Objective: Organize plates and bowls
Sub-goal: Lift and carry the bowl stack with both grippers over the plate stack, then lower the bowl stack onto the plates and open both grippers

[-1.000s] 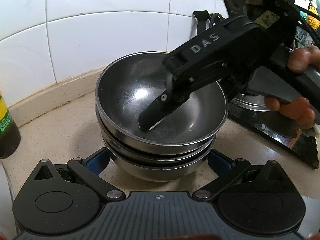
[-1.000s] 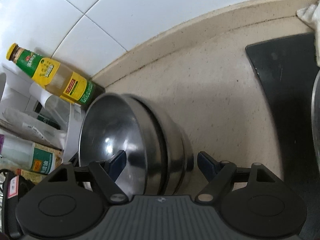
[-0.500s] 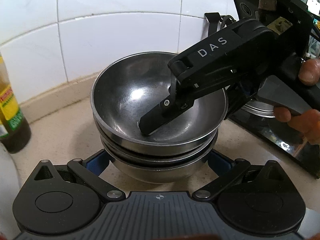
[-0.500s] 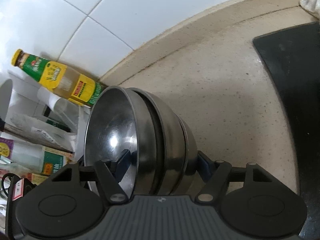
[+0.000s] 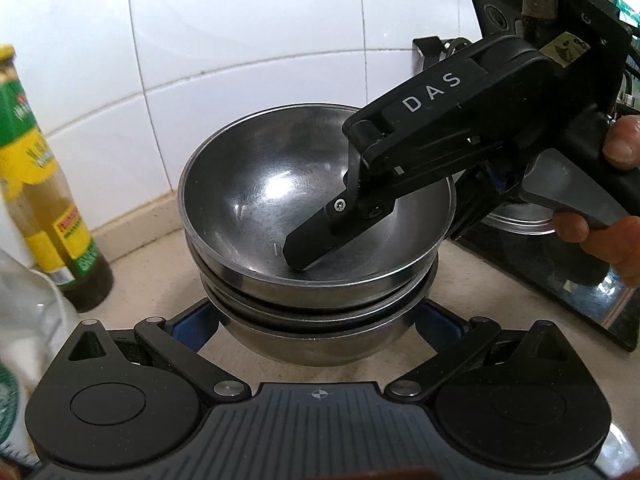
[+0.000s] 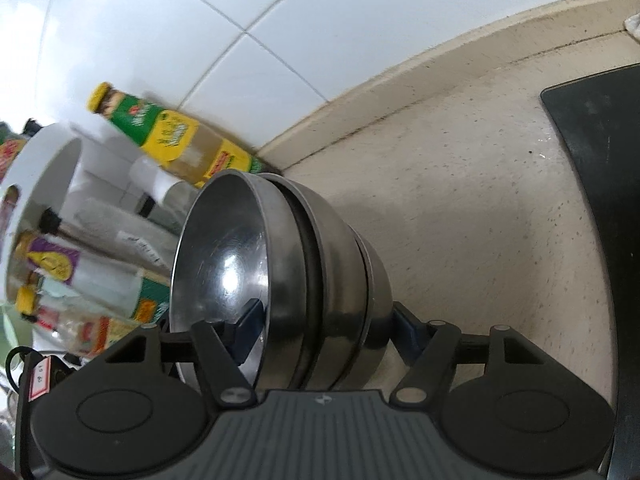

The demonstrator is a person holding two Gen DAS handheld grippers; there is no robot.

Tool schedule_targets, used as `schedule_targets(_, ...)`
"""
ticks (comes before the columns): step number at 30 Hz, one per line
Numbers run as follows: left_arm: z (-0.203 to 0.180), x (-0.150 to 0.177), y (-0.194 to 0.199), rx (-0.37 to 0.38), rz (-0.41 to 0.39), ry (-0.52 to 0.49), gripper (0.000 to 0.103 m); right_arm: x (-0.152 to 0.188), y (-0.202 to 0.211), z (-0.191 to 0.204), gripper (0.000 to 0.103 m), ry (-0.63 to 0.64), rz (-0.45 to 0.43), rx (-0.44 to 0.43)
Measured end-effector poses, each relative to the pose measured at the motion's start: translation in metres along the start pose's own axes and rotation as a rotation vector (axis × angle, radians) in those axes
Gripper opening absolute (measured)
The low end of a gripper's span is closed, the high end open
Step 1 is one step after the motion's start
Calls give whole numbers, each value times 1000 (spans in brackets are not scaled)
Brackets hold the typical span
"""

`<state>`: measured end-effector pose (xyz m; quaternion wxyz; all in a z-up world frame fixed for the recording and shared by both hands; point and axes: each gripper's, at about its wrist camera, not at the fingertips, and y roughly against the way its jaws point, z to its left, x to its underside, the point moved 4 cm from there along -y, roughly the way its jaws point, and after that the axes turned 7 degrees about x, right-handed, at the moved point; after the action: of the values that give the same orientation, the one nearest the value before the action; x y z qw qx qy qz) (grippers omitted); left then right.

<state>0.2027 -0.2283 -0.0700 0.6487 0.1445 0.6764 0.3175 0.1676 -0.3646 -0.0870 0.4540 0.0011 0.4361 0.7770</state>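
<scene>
Bowls (image 5: 320,240) — about 3, nested — sit stacked on the counter (image 6: 460,208), so stacking looks done and placement remains. The right gripper (image 6: 320,320) clamps the stack's rim, 1 finger inside. The left gripper (image 5: 316,316) straddles the base, wide open. Only the right view shows the jar rack (image 6: 44,184).

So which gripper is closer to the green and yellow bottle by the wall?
Left. The left gripper straddles the base of the bowl stack, on the side toward the bottle. The right gripper clamps the stack's far side.
</scene>
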Motion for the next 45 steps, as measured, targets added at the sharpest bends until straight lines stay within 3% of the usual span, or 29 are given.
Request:
schedule_targets(10, -59, 11, 67, -121, -12, -16, 103, 46, 50, 27, 65, 98, -2, -79)
schedule_targets(25, -149, 52, 114, -199, 53, 124, 103, 129, 82, 19, 65, 183, 149, -115)
schedule_targets(34, -162, 75, 114, -213, 85, 178, 103, 154, 74, 12, 64, 204, 200, -105)
schedule_targets(45, -161, 84, 107, -220, 105, 198, 103, 164, 66, 7, 64, 208, 196, -83)
